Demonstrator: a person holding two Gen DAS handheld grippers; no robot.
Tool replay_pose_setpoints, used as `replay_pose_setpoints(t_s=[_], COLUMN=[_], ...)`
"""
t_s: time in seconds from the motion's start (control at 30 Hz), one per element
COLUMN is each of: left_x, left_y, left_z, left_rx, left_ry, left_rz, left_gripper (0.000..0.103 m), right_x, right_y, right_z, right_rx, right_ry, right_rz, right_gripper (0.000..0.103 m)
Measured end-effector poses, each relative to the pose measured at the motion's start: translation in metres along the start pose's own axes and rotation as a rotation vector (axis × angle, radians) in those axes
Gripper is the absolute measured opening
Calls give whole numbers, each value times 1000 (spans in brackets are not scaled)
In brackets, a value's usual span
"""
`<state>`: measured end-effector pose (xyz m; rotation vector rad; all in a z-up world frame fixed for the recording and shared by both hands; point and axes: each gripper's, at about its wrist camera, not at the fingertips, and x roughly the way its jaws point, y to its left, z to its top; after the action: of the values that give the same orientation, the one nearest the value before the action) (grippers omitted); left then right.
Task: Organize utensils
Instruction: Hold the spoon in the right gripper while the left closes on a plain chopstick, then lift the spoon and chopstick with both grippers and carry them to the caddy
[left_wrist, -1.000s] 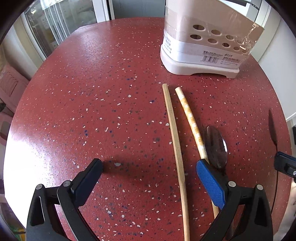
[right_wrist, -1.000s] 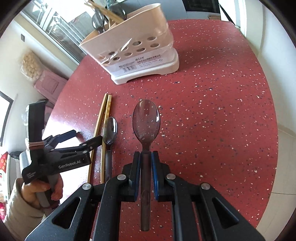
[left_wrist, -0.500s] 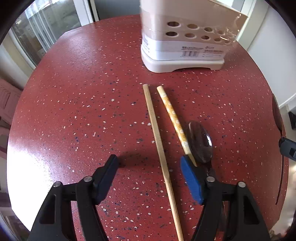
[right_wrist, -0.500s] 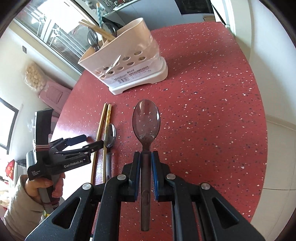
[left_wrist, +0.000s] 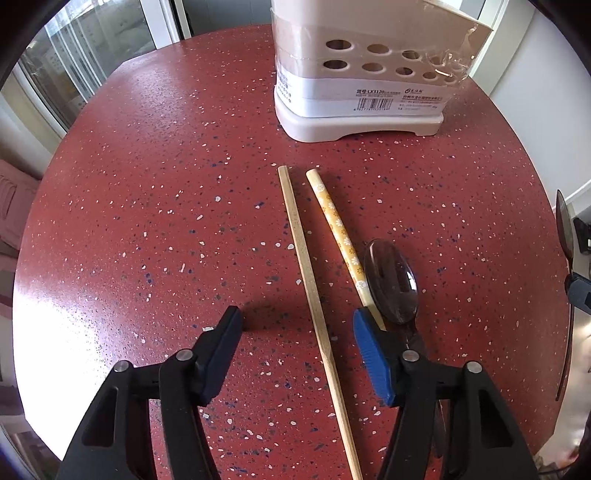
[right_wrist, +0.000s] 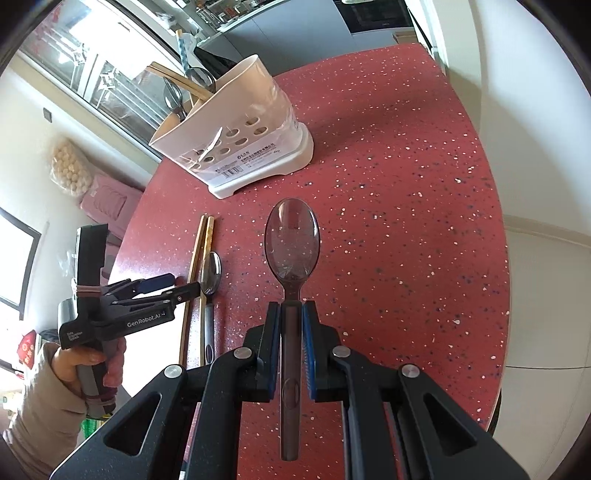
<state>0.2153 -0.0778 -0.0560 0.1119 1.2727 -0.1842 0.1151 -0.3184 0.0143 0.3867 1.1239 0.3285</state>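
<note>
Right wrist view only: caddy (right_wrist: 236, 147) top is visible, already holding spoons and chopsticks; the person's hand (right_wrist: 92, 365) on the left gripper (right_wrist: 177, 282) also shows. Left wrist view only shows the caddy's front wall with round holes, barcode label and clear tape.

Right gripper (right_wrist: 291, 325) is clamped narrow on the handle of a dark translucent plastic spoon (right_wrist: 291, 240), held above the tabletop (right_wrist: 406, 221), bowl forward, long axis in line with the fingers.

Left gripper (left_wrist: 295, 328) jaws have just been closing but are not pressing on anything. They straddle the plain wooden chopstick (left_wrist: 306, 266), pads clear of it. Patterned yellow chopstick (left_wrist: 336, 229) lies just right of it, its near end hidden behind the right pad. Second dark spoon (left_wrist: 391, 280) lies against that chopstick, bowl toward the caddy. All three lie mid-tabletop, long axes running from the near edge toward the caddy at the far edge. Tabletop is red speckled, glossy, rounded edge.
</note>
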Motion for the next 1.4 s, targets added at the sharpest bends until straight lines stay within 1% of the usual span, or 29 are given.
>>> replay_pose_setpoints(t_s=[0.03, 0.13, 0.17, 0.2, 0.23, 0.27, 0.37, 0.47, 0.57, 0.7, 0.8, 0.87, 0.93, 0.97, 1.1, 1.27, 1.4], left_x=[0, -2, -5, -6, -7, -8, -10, -14, -18, -35, -54, -64, -75, -79, -97, -112, -117], left_y=[1, 4, 6, 7, 11, 13, 24, 32, 42, 55, 60, 60, 61, 62, 60, 54, 50], left_z=[-4, -12, -16, -16, -16, -16, -19, -29, -41, -57, -67, -72, -77, -71, -74, -72, -66], left_rx=[3, -4, -5, -5, -9, -18, -48, -67, -125, -202, -234, -245, -252, -253, -246, -231, -222], left_ry=[-5, -11, -16, -22, -24, -25, -52, -95, -138, -230, -315, -362, -393, -404, -459, -511, -534], left_rz=[-1, 2, 3, -1, -5, -5, -33, -29, -52, -101, -119, -113, -107, -104, -91, -87, -94], left_gripper=[77, 71, 58, 52, 39, 36, 36, 36, 36, 36, 36, 36, 36, 36, 36, 36, 36], right_x=[1, 3, 3, 4, 5, 5, 10, 15, 21, 28, 32, 33, 34, 34, 31, 27, 24], right_y=[2, 5, 6, 8, 11, 13, 19, 25, 29, 36, 42, 46, 52, 55, 63, 70, 73], right_z=[1, 3, 3, 4, 5, 5, 7, 9, 12, 17, 20, 22, 24, 25, 28, 35, 41], right_rx=[-4, -11, -14, -19, -25, -33, -52, -66, -69, -80, -101, -115, -129, -137, -158, -178, -182], right_ry=[5, 14, 15, 16, 18, 21, 34, 41, 47, 54, 59, 56, 52, 49, 33, 14, 2], right_rz=[1, 8, 8, 9, 11, 11, 6, -1, -3, 7, 26, 33, 43, 44, 55, 57, 65], right_gripper=[13, 13, 13, 13, 13, 13, 13, 13, 13, 13, 13, 13, 13, 13, 13, 13, 13])
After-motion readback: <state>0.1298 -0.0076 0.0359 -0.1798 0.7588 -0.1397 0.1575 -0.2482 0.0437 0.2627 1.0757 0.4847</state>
